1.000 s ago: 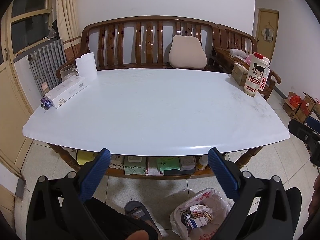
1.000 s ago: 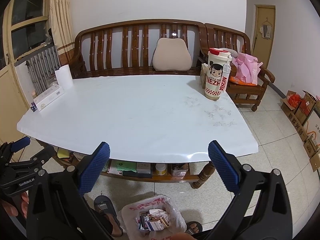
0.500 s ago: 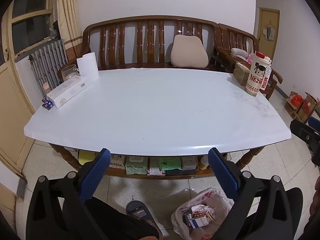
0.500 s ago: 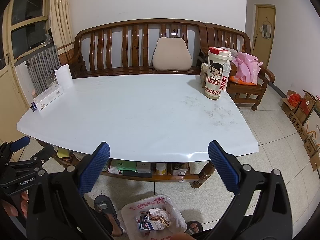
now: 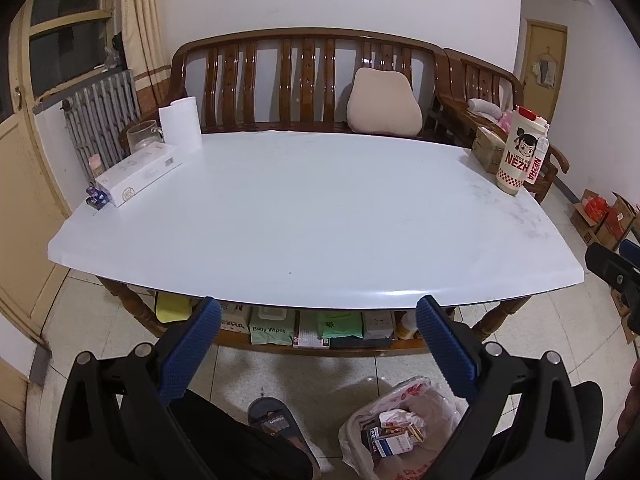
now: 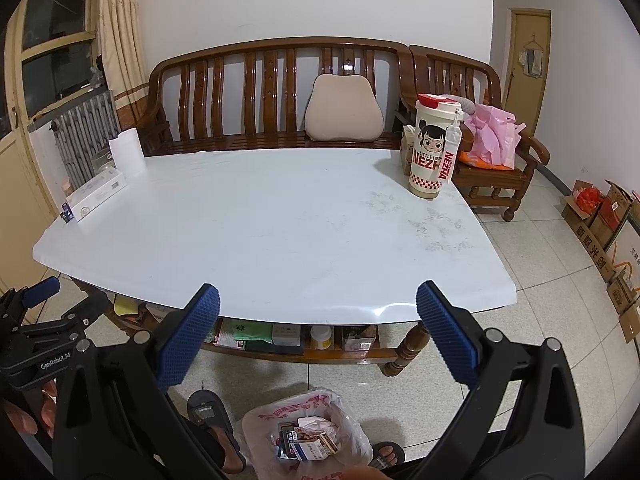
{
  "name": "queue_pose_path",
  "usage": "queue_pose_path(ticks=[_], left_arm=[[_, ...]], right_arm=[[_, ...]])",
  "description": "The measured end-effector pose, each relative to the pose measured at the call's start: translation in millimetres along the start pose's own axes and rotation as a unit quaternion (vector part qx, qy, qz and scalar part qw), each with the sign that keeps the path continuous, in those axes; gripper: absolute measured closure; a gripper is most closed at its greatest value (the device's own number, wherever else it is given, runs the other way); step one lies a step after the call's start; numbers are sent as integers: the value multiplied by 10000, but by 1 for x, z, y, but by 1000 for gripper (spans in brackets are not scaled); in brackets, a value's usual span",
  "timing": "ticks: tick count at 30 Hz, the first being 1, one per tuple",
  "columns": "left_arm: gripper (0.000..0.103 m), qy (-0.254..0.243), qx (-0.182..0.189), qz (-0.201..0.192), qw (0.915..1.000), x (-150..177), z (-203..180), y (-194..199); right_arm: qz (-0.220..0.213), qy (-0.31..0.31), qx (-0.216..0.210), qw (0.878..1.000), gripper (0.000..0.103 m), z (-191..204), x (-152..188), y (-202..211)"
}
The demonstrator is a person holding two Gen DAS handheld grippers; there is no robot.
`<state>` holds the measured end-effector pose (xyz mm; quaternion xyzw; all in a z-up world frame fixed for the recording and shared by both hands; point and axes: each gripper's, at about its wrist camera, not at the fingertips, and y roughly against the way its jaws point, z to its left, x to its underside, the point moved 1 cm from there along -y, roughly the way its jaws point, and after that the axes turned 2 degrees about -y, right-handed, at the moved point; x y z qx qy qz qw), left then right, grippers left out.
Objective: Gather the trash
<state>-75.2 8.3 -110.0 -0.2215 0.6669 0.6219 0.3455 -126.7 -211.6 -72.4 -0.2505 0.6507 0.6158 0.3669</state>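
A plastic trash bag (image 5: 404,428) with several small boxes and crumpled paper in it sits on the tiled floor below me; it also shows in the right wrist view (image 6: 308,436). My left gripper (image 5: 318,316) is open and empty, held in front of the white table's (image 5: 304,208) near edge. My right gripper (image 6: 318,304) is open and empty too, at the same near edge. The left gripper shows at the left of the right wrist view (image 6: 40,320).
On the table stand a NEZHA cup (image 6: 434,152), a paper roll (image 5: 180,124), a long white box (image 5: 138,174), a glass mug (image 5: 140,134) and a small carton (image 5: 488,148). A wooden bench (image 5: 312,80) stands behind. Cardboard boxes (image 6: 600,216) sit on the floor at right.
The left wrist view has shifted slightly; the table sits a little further right and lower. Both grippers stay open and empty.
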Motion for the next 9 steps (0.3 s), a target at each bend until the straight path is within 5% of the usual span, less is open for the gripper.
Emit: queue_pose_path(ticks=[9], left_arm=[[8, 93, 62, 92, 9999, -1, 3, -2]], right_arm=[[5, -25, -7, 10000, 7, -2, 0, -2]])
